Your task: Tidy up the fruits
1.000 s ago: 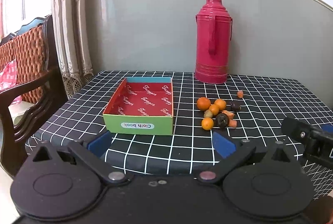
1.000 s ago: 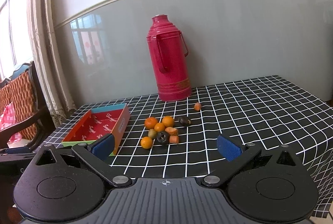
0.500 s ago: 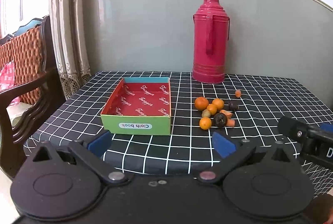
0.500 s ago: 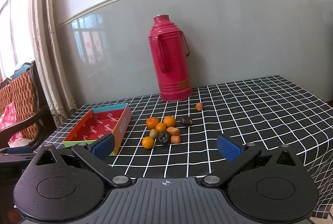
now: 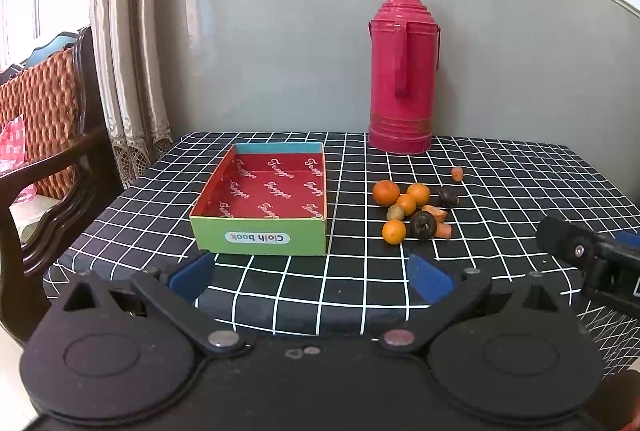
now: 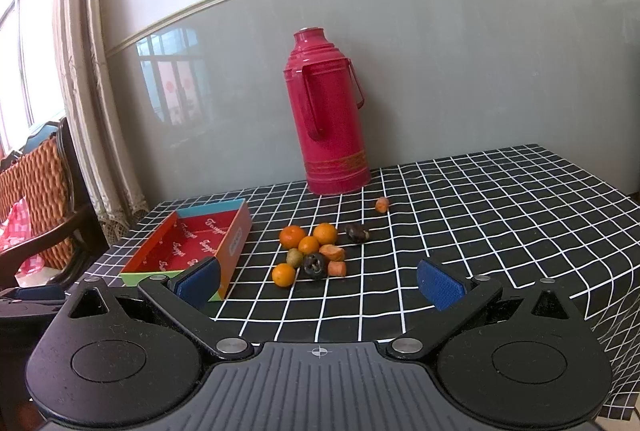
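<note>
1. A small heap of fruit lies loose on the checked tablecloth, just right of an open box: four oranges, a greenish fruit, two dark round fruits and some orange-red pieces.
2. The largest orange sits at the far left of the heap; another orange marks its near edge, beside a dark fruit with a hollow on top.
3. One small orange-red piece lies apart from the rest, farther back, toward the flask.
4. The box, red-lined with a green near wall labelled "Cloth book", holds nothing and stands left of the fruit without touching it.
5. A tall pink flask stands upright at the far edge of the table, against the grey wall, handle facing the room.
6. The left gripper hovers at the near edge of the table, its blue pads spread wide with nothing between them, facing the box's near wall.
7. The right gripper is also held at the near edge, pads wide apart and empty, pointed toward the fruit.
8. A wooden chair with a woven back and a curtain stand left of the table.
</note>
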Demonstrator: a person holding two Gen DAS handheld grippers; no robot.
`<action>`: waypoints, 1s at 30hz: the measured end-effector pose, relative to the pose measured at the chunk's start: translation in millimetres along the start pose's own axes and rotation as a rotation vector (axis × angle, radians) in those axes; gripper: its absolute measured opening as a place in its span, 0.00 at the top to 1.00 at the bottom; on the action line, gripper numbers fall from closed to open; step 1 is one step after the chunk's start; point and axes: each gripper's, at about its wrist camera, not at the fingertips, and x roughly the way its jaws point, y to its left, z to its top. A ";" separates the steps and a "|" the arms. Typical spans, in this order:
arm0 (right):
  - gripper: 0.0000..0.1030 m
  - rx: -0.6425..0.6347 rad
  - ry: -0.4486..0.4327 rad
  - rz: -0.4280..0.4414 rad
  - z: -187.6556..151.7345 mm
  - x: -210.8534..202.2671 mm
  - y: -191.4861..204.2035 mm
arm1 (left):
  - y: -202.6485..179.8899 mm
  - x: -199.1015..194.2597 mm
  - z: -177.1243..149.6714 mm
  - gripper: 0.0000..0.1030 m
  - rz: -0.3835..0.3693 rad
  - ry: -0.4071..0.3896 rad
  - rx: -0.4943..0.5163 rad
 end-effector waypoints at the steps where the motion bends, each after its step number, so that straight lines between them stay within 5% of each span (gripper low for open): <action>1: 0.00 0.001 0.000 -0.001 0.0 0.4 -0.3 | -0.8 0.7 -0.5 0.06 0.001 0.002 0.002; 30: 0.00 0.013 0.017 -0.016 1.4 23.2 -15.9 | -15.9 26.3 1.4 0.11 -0.001 0.021 0.062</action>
